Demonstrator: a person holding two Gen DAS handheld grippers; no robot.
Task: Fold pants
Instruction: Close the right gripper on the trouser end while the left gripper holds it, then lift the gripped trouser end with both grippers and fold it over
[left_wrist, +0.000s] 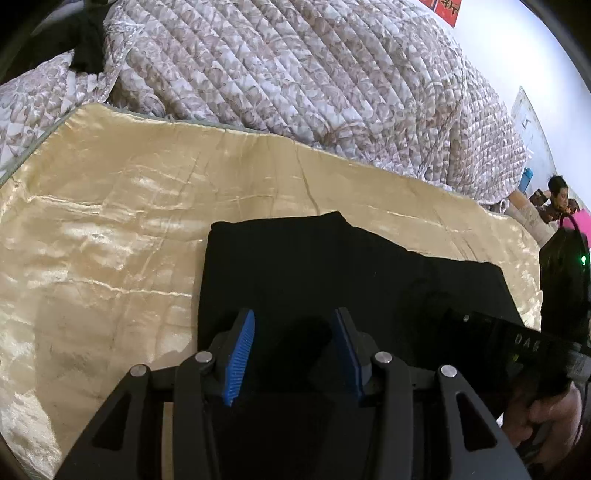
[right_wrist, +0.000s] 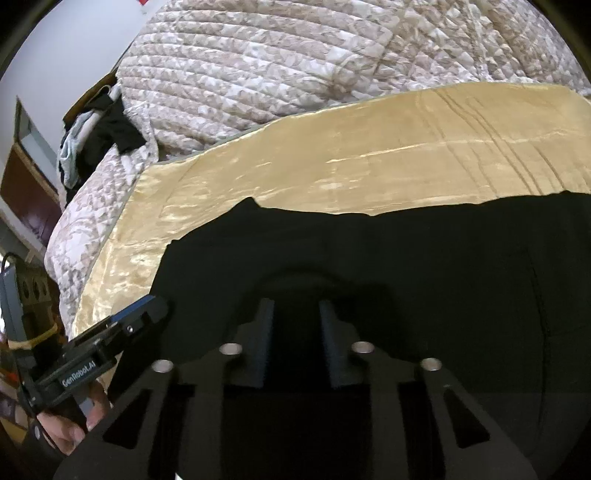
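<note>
On the gold satin sheet (left_wrist: 110, 229) spread over the bed lie the black pants (left_wrist: 332, 266), folded flat beside a quilted floral quilt (left_wrist: 295, 74), with the left gripper (left_wrist: 291, 332) above them, jaws open and empty, and the right gripper (right_wrist: 293, 325) with jaws narrowly apart, gripping nothing visible.

White lettering "GenRobot.AI" runs along the black side bar of the left gripper (right_wrist: 140, 314), seen at the lower left of the right wrist view. In the left wrist view, pale letters on the black side bar of the right gripper (left_wrist: 480, 325) appear upside down and only partly legible, roughly "DAS". At the top right of that view, a red paper sign (left_wrist: 445, 7) on the white wall carries dark characters, cut off by the frame edge and not readable.
</note>
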